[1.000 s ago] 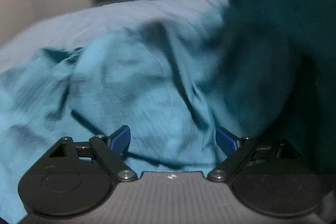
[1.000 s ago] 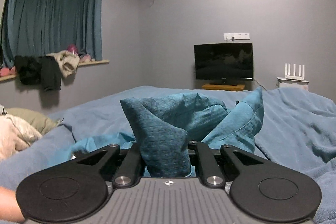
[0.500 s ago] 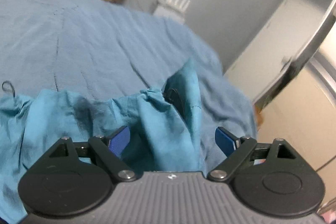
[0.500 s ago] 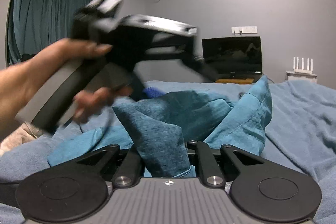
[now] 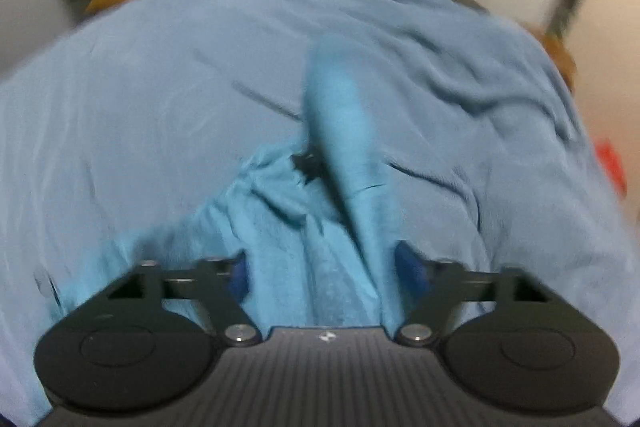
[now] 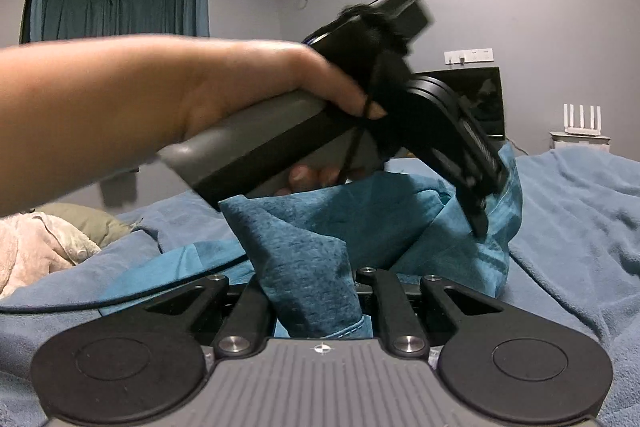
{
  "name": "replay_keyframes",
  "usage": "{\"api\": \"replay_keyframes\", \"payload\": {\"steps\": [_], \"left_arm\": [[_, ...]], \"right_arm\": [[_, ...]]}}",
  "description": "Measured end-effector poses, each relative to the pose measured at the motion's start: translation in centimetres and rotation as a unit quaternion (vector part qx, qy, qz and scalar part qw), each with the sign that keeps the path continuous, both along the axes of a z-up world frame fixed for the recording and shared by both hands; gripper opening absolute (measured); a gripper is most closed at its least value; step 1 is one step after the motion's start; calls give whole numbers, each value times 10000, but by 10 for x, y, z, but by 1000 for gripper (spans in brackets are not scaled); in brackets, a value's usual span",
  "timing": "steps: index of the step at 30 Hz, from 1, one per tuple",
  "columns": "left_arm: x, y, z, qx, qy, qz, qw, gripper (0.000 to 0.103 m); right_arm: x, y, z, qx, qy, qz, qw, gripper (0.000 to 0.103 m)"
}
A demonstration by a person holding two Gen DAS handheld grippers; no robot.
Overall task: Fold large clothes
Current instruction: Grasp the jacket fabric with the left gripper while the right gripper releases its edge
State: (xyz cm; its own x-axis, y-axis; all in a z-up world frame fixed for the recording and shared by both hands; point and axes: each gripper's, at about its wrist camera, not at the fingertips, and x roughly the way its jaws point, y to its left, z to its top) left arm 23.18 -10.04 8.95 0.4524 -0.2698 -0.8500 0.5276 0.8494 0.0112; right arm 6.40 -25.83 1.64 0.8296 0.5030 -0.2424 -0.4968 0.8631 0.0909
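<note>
A teal garment (image 6: pixel 304 259) lies bunched on the blue bed. My right gripper (image 6: pixel 320 291) is shut on a fold of it, low over the bed. In the left wrist view the garment (image 5: pixel 340 227) runs up between the blue pads of my left gripper (image 5: pixel 326 273), whose jaws stand wide apart over it; this view is blurred. The left gripper (image 6: pixel 478 219) also shows in the right wrist view, held in a hand above the garment's raised far corner, tips pointing down at it.
A light blue blanket (image 5: pixel 160 87) covers the bed (image 6: pixel 580 211). A TV (image 6: pixel 480 99) and a white router (image 6: pixel 582 119) stand at the far wall. Pale clothes (image 6: pixel 36 251) lie at the left. Curtains (image 6: pixel 120 15) hang behind.
My left gripper has swung across in front of the right gripper's camera, over to the garment's right corner, and dropped toward it. My right gripper has kept its hold and barely moved.
</note>
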Motion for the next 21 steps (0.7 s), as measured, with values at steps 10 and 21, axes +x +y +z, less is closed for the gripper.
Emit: {"api": "replay_keyframes", "payload": {"steps": [10, 21], "left_arm": [[-15, 74, 18, -1128, 11, 206, 9934, 12], [-45, 268, 1, -2296, 80, 1550, 9608, 11]], "right_arm": [[-25, -20, 11, 382, -536, 471, 9967, 92], [43, -48, -8, 601, 1148, -258, 9912, 77]]}}
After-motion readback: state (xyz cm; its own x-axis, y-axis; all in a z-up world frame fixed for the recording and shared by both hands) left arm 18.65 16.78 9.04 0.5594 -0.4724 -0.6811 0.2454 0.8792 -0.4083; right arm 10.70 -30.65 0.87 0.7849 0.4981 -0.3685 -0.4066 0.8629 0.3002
